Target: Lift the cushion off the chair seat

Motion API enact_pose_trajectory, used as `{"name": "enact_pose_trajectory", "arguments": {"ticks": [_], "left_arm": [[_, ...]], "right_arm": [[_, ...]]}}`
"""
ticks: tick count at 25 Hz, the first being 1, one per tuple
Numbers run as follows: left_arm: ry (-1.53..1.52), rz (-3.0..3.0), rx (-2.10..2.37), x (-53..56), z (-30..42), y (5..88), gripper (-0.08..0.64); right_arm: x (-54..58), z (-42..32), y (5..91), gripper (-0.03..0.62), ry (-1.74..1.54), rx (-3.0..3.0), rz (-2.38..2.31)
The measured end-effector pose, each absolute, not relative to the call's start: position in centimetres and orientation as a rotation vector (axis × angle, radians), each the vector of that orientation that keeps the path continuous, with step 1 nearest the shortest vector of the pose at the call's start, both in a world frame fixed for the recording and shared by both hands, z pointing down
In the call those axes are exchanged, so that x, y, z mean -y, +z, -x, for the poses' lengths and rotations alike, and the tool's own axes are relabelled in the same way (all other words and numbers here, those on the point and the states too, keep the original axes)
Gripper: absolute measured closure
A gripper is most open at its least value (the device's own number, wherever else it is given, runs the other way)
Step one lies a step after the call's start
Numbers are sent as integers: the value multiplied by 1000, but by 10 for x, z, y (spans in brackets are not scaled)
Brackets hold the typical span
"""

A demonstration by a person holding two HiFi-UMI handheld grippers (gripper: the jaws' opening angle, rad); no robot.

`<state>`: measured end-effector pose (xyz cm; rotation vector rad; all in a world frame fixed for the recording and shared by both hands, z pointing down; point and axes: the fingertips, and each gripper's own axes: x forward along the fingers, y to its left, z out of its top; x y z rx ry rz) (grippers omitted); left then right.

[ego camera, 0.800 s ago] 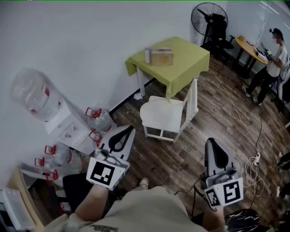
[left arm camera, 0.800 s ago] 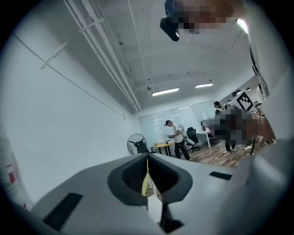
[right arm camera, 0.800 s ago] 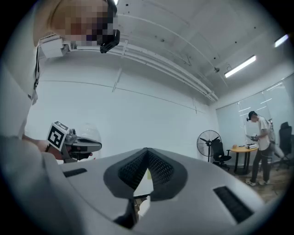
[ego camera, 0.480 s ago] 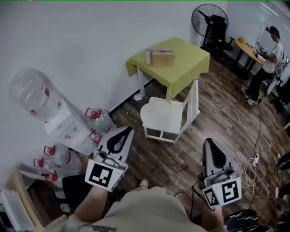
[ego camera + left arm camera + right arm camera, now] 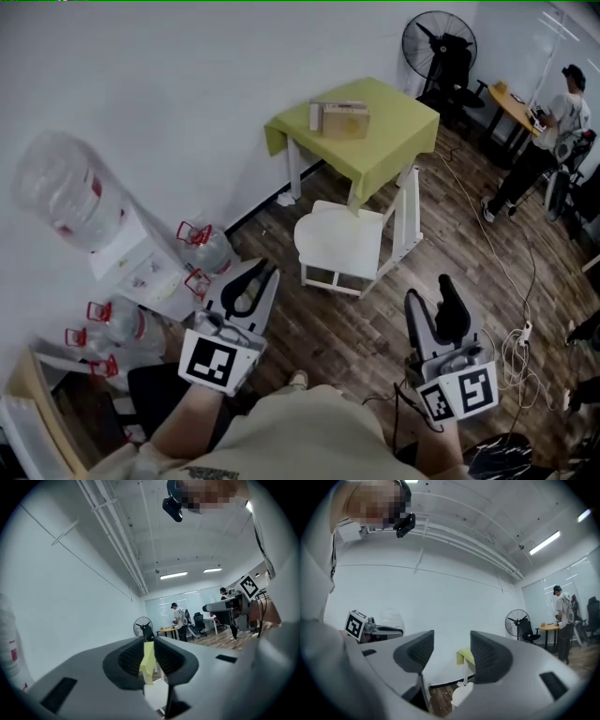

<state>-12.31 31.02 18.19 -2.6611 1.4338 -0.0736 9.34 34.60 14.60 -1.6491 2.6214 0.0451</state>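
Landmark: a white wooden chair (image 5: 409,208) stands on the dark plank floor, its backrest on the picture's right in the head view; every place below is given from it.
Cushion: the off-white, flat, rounded cushion (image 5: 337,241) lies on the chair's seat and covers nearly all of it; not yet lifted.
Cushion shape: close to square with soft corners, so I judge it has no clear long axis; its open edges are on the near side and on the side away from the backrest.
Bench: a bench under a yellow-green cloth (image 5: 380,141) stands just behind the chair, with one corner hanging over the seat's far edge.
Left gripper (image 5: 262,274): on the near side of the chair and off to its left, well apart from it; jaws drawn together with only a thin slit between them, nothing held.
Right gripper (image 5: 431,292): on the near side of the chair and off to its right, below the backrest end, well apart from it; jaws spread, nothing between them.
Aim: both grippers are held level and face the chair, the seat showing low in each gripper view.
Nearer hand: the left looks slightly closer to the cushion's open edge, though the gap is small.
Coming move: likely a reach forward to the near edge, where the left jaws would first have to part.
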Motion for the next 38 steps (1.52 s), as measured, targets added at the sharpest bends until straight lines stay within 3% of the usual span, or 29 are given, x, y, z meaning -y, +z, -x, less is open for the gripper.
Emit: {"name": "enact_pose_trajectory", "arguments": {"ticks": [1,2,3,6,24,38], "left_arm": [[-62,2674,-1439,-307,129,183,472],[-52,2684,-1446,-305,135,184,385],[-45,2687,-1455,-303,141,185,350],[-56,2673,-1476,-298,160,189,328],[-115,2694,-1532,-226,170,208,328],[-243,2711,-1614,-94,124,241,328]], "right_arm": [[-343,-88,148,341,30,-2622,1653],[-341,-84,151,339,24,-2618,1669],[-339,-80,152,336,27,-2614,1689],[-337,-69,155,333,40,-2608,1727],[-257,-77,172,333,32,-2623,1777],[-116,-128,225,328,-120,-2690,1800]]}}
